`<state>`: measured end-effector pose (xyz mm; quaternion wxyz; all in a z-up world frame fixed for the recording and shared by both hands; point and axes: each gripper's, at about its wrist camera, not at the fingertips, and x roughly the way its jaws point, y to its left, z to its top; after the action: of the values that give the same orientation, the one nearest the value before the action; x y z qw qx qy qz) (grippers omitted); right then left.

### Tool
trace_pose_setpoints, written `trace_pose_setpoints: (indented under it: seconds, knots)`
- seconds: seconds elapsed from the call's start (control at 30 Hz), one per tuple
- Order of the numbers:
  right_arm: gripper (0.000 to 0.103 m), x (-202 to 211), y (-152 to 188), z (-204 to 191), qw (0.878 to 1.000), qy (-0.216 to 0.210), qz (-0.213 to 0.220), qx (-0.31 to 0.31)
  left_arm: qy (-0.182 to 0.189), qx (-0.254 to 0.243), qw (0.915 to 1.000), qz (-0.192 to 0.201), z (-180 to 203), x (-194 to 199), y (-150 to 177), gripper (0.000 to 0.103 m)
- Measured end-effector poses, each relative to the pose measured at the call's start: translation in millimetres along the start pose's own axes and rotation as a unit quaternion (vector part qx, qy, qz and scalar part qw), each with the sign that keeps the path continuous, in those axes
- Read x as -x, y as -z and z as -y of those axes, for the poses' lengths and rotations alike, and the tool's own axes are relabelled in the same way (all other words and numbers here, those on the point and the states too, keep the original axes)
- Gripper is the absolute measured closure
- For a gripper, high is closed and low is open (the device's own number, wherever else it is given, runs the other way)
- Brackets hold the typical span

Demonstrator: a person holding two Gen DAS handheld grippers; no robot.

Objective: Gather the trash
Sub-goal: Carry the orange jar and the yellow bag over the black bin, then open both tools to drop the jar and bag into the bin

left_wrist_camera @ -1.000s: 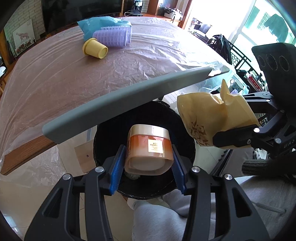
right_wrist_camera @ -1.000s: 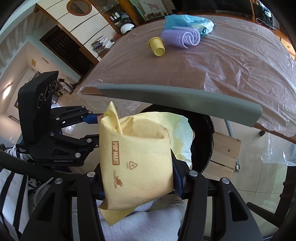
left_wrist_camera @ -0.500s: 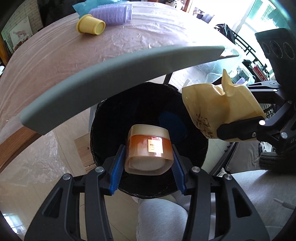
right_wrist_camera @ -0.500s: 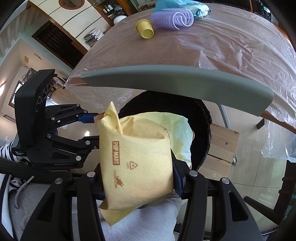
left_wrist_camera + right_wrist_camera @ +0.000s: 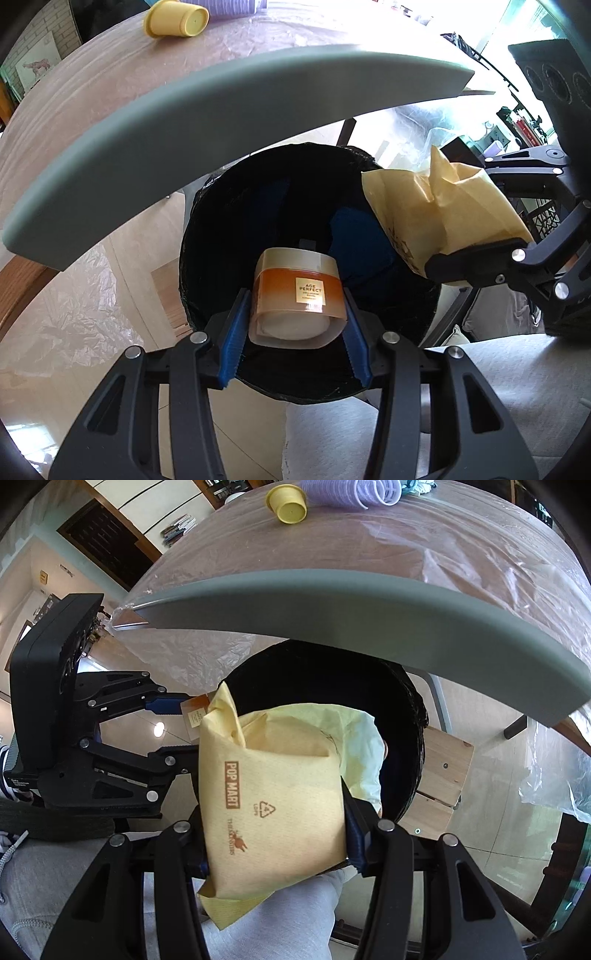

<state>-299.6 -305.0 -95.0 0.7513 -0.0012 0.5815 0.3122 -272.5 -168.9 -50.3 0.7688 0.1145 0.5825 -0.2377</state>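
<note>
2 tongs are showing, each clamping 1 piece of trash over 1 black bin [image 5: 207, 236] that is standing on the floor just below the near edge of the desk [image 5: 74, 122]. The left tongs [image 5: 295, 314] are pointing steeply down, their 2 blue pads pressing on either side of 1 orange jar [image 5: 297, 291] with a gold label, which is hanging inside the bin's mouth, at its near side. The right tongs [image 5: 273, 812] are squeezing 1 yellow paper bag [image 5: 273, 794] printed with brown lettering; the bag is bulging up between the fingers and sitting over the bin's right rim in the left wrist view, where the right tongs [image 5: 476, 258] are entering from the right. In the right wrist view the left tongs [image 5: 177, 731] are reaching in from the left with the jar [image 5: 194, 714] mostly hidden behind the bag. The bin [image 5: 406, 738] is lined in black, with 2 dark blue shapes lying deep inside it. On the far part of the desk, which is covered with clear plastic sheeting, 1 yellow cup [image 5: 288, 504] is lying on its side, with 1 purple coiled roll [image 5: 351, 493] just to its right. 1 long grey rail [image 5: 221, 110] is running along the near desk edge above the bin. The person's grey-clad legs [image 5: 480, 398] are showing at the bottom.
</note>
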Motion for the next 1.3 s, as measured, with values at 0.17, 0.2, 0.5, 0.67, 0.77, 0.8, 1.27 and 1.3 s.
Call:
trace_pose_setpoints:
  seconds: [0.17,0.2,0.5,0.67,0.77,0.8,1.27,1.3]
  knots:
    - [0.052,-7.4,-5.0,-3.6,1.0,0.005,-0.008,0.007,-0.003,0.001,1.0,-0.004,-2.4,-4.5,-2.3,0.054]
    - [0.052,-8.8,-6.1,-2.8,1.0,0.006,-0.009,0.007,-0.004,0.001,1.0,-0.005,-2.2,-5.0,-2.6,0.054]
    - [0.052,-14.0,-13.7,-4.4,1.0,0.009,-0.014,0.011,-0.009,-0.006,0.9999,-0.009,-0.5,-12.4,-5.7,0.054]
    - [0.052,-16.0,-17.5,-1.2,1.0,0.01,-0.014,0.01,-0.011,-0.009,0.9998,-0.011,0.5,-14.0,-8.1,0.054]
    - [0.052,-17.4,-18.3,-2.2,1.0,0.01,-0.014,0.009,-0.012,-0.011,0.9998,-0.011,1.5,-14.5,-8.8,0.054]
    - [0.052,-17.4,-18.3,-2.1,1.0,0.01,-0.015,0.01,-0.012,-0.011,0.9998,-0.011,1.6,-14.7,-8.7,0.054]
    - [0.038,-19.9,-19.3,7.0,1.0,0.023,-0.007,-0.002,-0.008,0.003,1.0,0.002,-4.4,-10.1,-9.8,0.036]
    - [0.031,-19.4,-19.2,8.6,1.0,0.02,-0.005,-0.006,-0.008,0.002,1.0,0.006,-4.3,-8.3,-10.5,0.033]
